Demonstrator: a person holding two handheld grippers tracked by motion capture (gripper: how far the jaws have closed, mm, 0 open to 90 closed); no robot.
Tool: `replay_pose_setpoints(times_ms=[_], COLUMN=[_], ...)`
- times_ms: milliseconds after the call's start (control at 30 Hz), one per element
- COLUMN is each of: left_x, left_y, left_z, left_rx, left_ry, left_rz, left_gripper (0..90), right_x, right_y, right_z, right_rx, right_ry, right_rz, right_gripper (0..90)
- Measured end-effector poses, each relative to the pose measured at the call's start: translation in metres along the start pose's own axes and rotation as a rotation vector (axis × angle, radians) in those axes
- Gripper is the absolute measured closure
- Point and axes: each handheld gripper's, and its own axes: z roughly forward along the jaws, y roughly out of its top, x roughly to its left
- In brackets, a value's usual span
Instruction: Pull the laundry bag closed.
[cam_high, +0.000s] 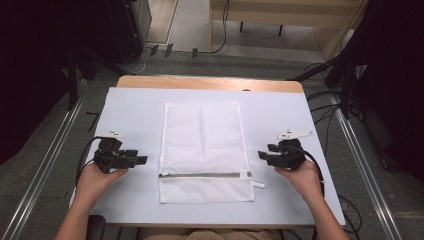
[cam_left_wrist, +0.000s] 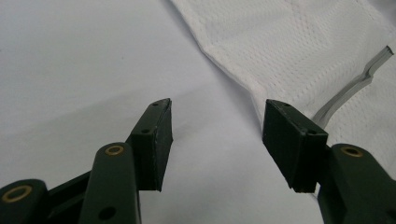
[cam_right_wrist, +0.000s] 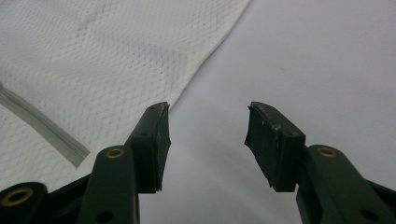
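A white mesh laundry bag (cam_high: 202, 150) lies flat in the middle of the table, with a grey zipper (cam_high: 205, 175) running across it near its front end. My left gripper (cam_high: 144, 160) rests open just left of the bag's left edge, nothing between its jaws. In the left gripper view the gripper (cam_left_wrist: 217, 107) points at the bag's hem (cam_left_wrist: 233, 77) and the zipper (cam_left_wrist: 348, 91). My right gripper (cam_high: 261, 155) stands open just right of the bag. In the right gripper view the gripper (cam_right_wrist: 208, 109) faces the bag (cam_right_wrist: 107, 65) and the zipper's end (cam_right_wrist: 44, 130).
A pale sheet (cam_high: 130, 110) covers the wooden table (cam_high: 210, 82). Metal rails (cam_high: 45, 165) run along both sides on the floor. Cables (cam_high: 325, 107) and dark stands lie around the far right, and a wooden bench (cam_high: 280, 15) stands at the back.
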Motion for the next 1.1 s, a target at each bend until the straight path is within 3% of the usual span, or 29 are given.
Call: replay_pose_setpoints(times_ms=[267, 533, 767, 1100], left_x=[-0.002, 0.000, 0.000, 0.000], left_y=[-0.001, -0.001, -0.001, -0.001], left_z=[-0.002, -0.002, -0.002, -0.003], left_rx=[-0.016, -0.010, -0.010, -0.009], left_ry=[-0.007, -0.008, -0.006, -0.008], left_rz=[0.016, 0.001, 0.004, 0.003], left_gripper=[46.4, 45.1, 45.3, 44.9], right_x=[0.012, 0.025, 0.042, 0.056], right_y=[0.002, 0.005, 0.008, 0.012], right_z=[-0.002, -0.004, -0.001, 0.005], right_rx=[0.008, 0.022, 0.012, 0.017], right_ry=[0.013, 0.032, 0.076, 0.113], right_rz=[-0.022, -0.047, -0.092, -0.106], right_gripper=[49.9, 48.9, 50.9, 54.5])
